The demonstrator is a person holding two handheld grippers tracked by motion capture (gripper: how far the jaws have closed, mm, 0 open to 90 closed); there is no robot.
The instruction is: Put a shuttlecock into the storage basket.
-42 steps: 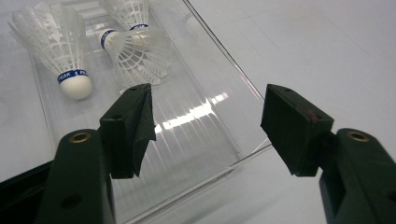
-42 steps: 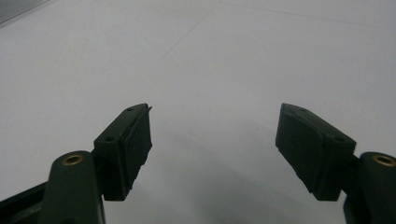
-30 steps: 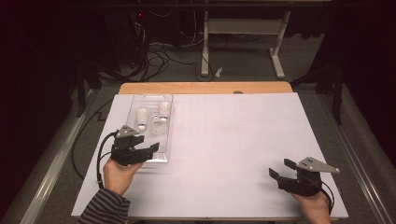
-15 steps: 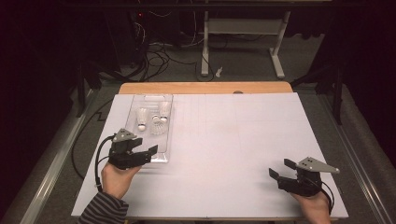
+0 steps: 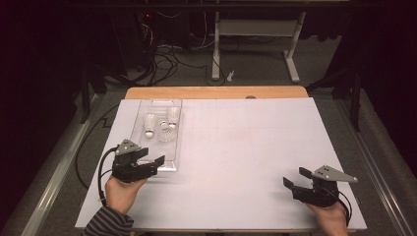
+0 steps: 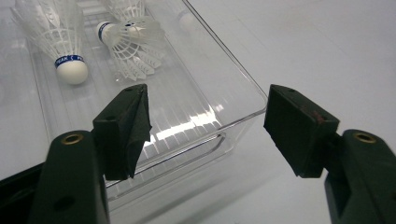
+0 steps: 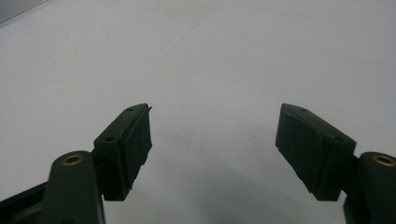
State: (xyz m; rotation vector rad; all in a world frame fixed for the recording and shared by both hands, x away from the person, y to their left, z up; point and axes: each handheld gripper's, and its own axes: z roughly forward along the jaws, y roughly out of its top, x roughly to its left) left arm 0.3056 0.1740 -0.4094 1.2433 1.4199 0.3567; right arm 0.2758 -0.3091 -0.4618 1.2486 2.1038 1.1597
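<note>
Your left hand-held gripper (image 5: pixel 153 162) sits at the near end of the clear tray (image 5: pixel 147 147), jaws wide apart. In the left gripper view one jaw hangs over the tray's floor and the other stands outside its near right corner, so that corner (image 6: pixel 252 105) lies between them. Nothing is gripped yet. The tray lies on the left side of the white counter (image 5: pixel 236 147), and the three shuttlecocks (image 5: pixel 161 127) rest in its far half, well apart from your jaws.

Watch these risks:

- The tray is thin, glossy plastic. If you close on the rounded corner rather than a straight stretch of wall, the pads will likely slide off and the tray may kick away across the smooth counter.
- Squeeze hard and the wall could flex, then spring loose.
- Held at one end by a single wall, the tray would probably tilt when you lift or drag it. The shuttlecocks are light and one lies on its side (image 6: pixel 128 39), so they may roll toward the low end or tip over the rim.
- Glare on the wall makes its edge hard to judge; you could close on air.

Your right hand-held gripper (image 5: pixel 296 179) rests near the counter's near right corner, jaws apart and holding nothing, too far away to steady the tray.
</note>
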